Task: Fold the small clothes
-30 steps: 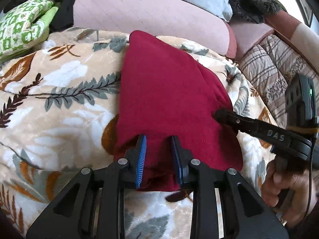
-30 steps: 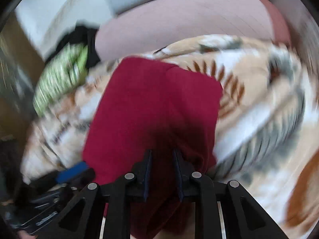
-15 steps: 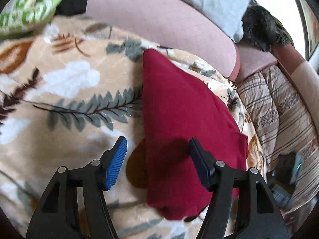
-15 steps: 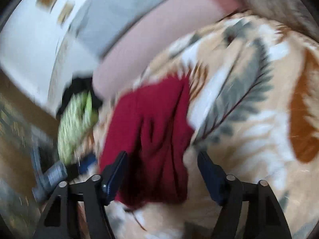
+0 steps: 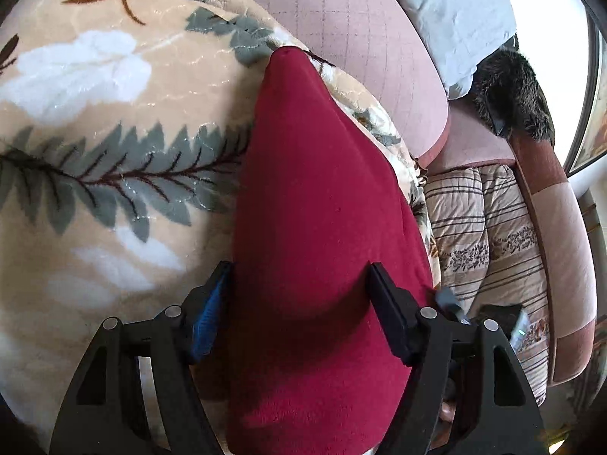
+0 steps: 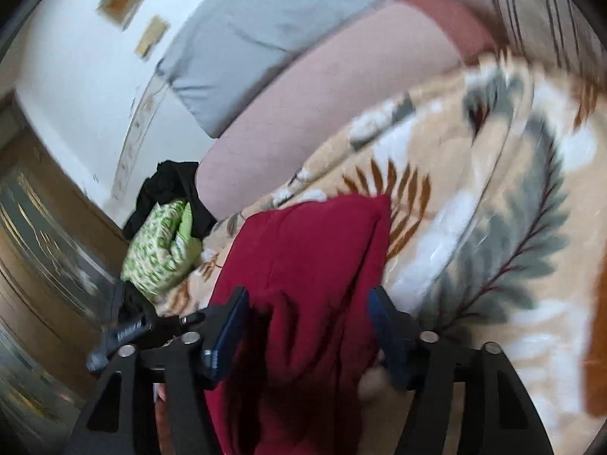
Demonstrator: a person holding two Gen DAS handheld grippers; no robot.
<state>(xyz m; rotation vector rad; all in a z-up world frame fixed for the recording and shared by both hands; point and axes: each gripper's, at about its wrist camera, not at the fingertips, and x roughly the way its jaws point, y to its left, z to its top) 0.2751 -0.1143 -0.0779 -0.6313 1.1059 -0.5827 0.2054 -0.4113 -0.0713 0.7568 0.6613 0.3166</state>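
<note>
Left wrist view: left hand-held gripper (image 5: 297,303) spread wide, jaws straddling the dark red garment (image 5: 318,227) without pinching it, blue-padded finger (image 5: 210,313) at the cloth's left edge, the black one at 3 o'clock over its right side. Nothing gripped. Garment is folded into a long narrow shape, tapering toward a point at 12 o'clock, lying flat on the leaf-print blanket (image 5: 95,144) (beige with grey-green fronds, white patches). Past the garment's tip, a pink cushion (image 5: 349,30); at 1 o'clock a pale blue-white pillow (image 5: 466,11), dark furry thing (image 5: 508,91) beside it. Striped quilt (image 5: 481,242) at 3 o'clock, lower than the blanket.

Right wrist view (blurred): right hand-held gripper (image 6: 307,326) also wide open, holding nothing; the red garment (image 6: 307,265) sits between its jaws and runs up toward 12 o'clock, with creases down its middle. Contact with the pads cannot be judged through the blur. Blanket (image 6: 493,208) fills the 2 to 4 o'clock side. At 9 o'clock a green-and-white patterned bundle (image 6: 159,250) lies just beside the garment's left edge, a black cloth (image 6: 170,189) behind it. Pink cushion (image 6: 322,98) at 12 o'clock, grey-blue pillow (image 6: 258,30) above it. Part of the other gripper's body shows at 8 o'clock.
</note>
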